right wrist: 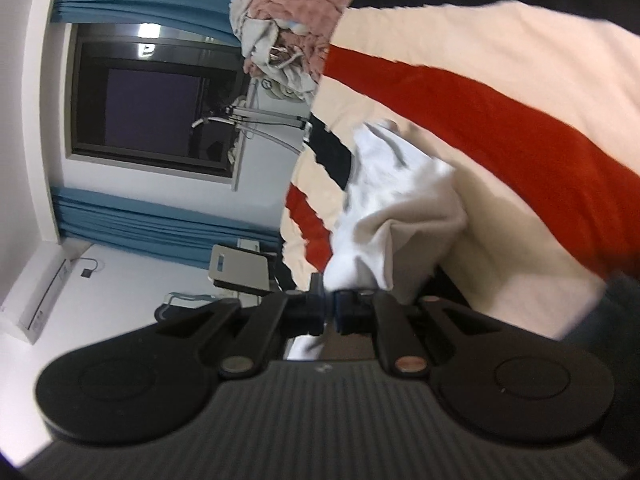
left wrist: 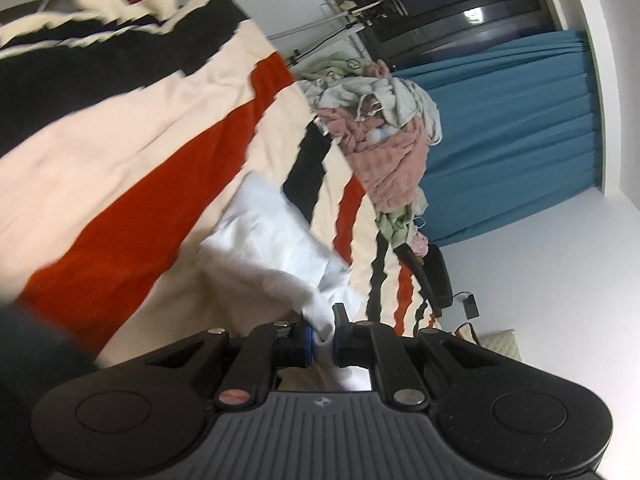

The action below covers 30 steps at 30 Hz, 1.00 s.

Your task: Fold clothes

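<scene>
1. The left tool point(left wrist: 323, 338) is clenched on a corner of a white garment point(left wrist: 276, 240); the cloth is pinched between its two fingers and spreads forward from the tips.
2. The right tool point(right wrist: 329, 312) is likewise clamped on another edge of the white garment point(right wrist: 384, 208), with a fold of cloth bunched just ahead of its fingertips.
3. Beyond both tools, the garment hangs over a bed covered by a blanket point(left wrist: 132, 184) striped in cream, red and black; how much of the garment touches the blanket cannot be told.
4. Farther ahead of the left tool, a heap of clothes point(left wrist: 380, 136) in pink, grey and pale green sits at the blanket's far edge; the same heap point(right wrist: 292, 20) shows ahead of the right tool, up and to its left.
5. Blue curtains point(left wrist: 520, 136) hang behind the heap, beside a dark window point(right wrist: 152, 108) in a white wall.
6. A dark sleeve point(left wrist: 28, 380) shows at the left tool's left side.
7. Both views are tilted and slightly blurred.
</scene>
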Motion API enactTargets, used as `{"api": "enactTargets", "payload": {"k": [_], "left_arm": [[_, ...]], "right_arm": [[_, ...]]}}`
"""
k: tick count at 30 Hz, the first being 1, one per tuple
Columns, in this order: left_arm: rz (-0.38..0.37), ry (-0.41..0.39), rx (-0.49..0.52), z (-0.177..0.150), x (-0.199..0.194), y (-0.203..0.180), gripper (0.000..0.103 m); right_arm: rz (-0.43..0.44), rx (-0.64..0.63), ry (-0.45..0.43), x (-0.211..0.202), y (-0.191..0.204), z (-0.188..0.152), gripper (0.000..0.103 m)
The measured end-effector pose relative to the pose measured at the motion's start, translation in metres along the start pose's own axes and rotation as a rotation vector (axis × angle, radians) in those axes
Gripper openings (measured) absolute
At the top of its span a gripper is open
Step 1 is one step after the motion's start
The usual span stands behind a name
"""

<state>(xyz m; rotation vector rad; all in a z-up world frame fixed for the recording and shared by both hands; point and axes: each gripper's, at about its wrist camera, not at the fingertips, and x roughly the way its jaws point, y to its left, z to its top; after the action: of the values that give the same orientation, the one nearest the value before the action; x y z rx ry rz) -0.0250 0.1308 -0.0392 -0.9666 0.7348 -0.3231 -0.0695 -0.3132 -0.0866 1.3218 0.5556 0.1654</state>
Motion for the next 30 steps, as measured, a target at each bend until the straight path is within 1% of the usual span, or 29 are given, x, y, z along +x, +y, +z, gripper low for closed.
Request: {"api": "enactTargets", "payload": {"k": [1, 3, 5, 7, 9, 11, 14, 15, 18, 21, 22, 23, 24, 25, 26, 27, 28, 30], "left_arm": [[0.000, -0.005, 0.010, 0.010, 0.010, -0.007, 0.010], [0.035, -0.028, 0.052, 0.027, 0.029, -0.023, 0.010], [0.065, -0.029, 0.085, 0.045, 0.060, -0.031, 0.010], [0.094, -0.030, 0.118, 0.063, 0.091, -0.039, 0.010], [0.118, -0.020, 0.136, 0.072, 0.123, -0.034, 0.010], [0.143, -0.009, 0.153, 0.081, 0.155, -0.028, 0.010], [0.183, 0.005, 0.183, 0.091, 0.199, -0.018, 0.010], [0.196, 0.009, 0.189, 0.091, 0.208, -0.011, 0.010], [0.188, 0.015, 0.236, 0.091, 0.223, 0.000, 0.010], [0.160, 0.016, 0.276, 0.091, 0.222, -0.001, 0.013], [0.150, 0.016, 0.289, 0.090, 0.221, -0.002, 0.019], [0.139, 0.017, 0.302, 0.090, 0.218, -0.005, 0.035], [0.127, 0.017, 0.316, 0.089, 0.214, -0.007, 0.045], [0.111, 0.009, 0.339, 0.087, 0.208, -0.012, 0.063], [0.099, -0.007, 0.375, 0.083, 0.199, -0.017, 0.077], [0.088, -0.024, 0.413, 0.078, 0.191, -0.022, 0.083], [0.082, -0.038, 0.459, 0.073, 0.183, -0.027, 0.090], [0.069, -0.062, 0.543, 0.062, 0.168, -0.036, 0.094]], "right_arm": [[0.001, -0.004, -0.006, 0.006, 0.005, 0.006, 0.008], [-0.007, 0.003, -0.016, 0.027, 0.014, 0.023, 0.008], [-0.011, 0.027, -0.016, 0.049, 0.019, 0.040, 0.008], [-0.041, 0.047, -0.023, 0.074, 0.020, 0.059, 0.008], [-0.089, 0.024, -0.034, 0.100, 0.019, 0.075, 0.008], [-0.132, 0.002, -0.036, 0.127, 0.011, 0.088, 0.008], [-0.182, 0.007, -0.016, 0.161, -0.020, 0.103, 0.009], [-0.193, 0.014, -0.003, 0.171, -0.032, 0.106, 0.009], [-0.213, 0.027, 0.029, 0.182, -0.053, 0.110, 0.010], [-0.208, -0.019, 0.031, 0.179, -0.045, 0.108, 0.011], [-0.206, -0.036, 0.034, 0.176, -0.041, 0.107, 0.012], [-0.194, -0.045, 0.043, 0.173, -0.036, 0.104, 0.014], [-0.182, -0.054, 0.052, 0.169, -0.031, 0.102, 0.025], [-0.162, -0.064, 0.064, 0.165, -0.026, 0.098, 0.047], [-0.132, -0.081, 0.074, 0.160, -0.020, 0.094, 0.061], [-0.104, -0.108, 0.075, 0.153, -0.013, 0.088, 0.080], [-0.080, -0.145, 0.073, 0.146, -0.006, 0.082, 0.085], [-0.072, -0.268, 0.068, 0.134, 0.011, 0.066, 0.085]]}}
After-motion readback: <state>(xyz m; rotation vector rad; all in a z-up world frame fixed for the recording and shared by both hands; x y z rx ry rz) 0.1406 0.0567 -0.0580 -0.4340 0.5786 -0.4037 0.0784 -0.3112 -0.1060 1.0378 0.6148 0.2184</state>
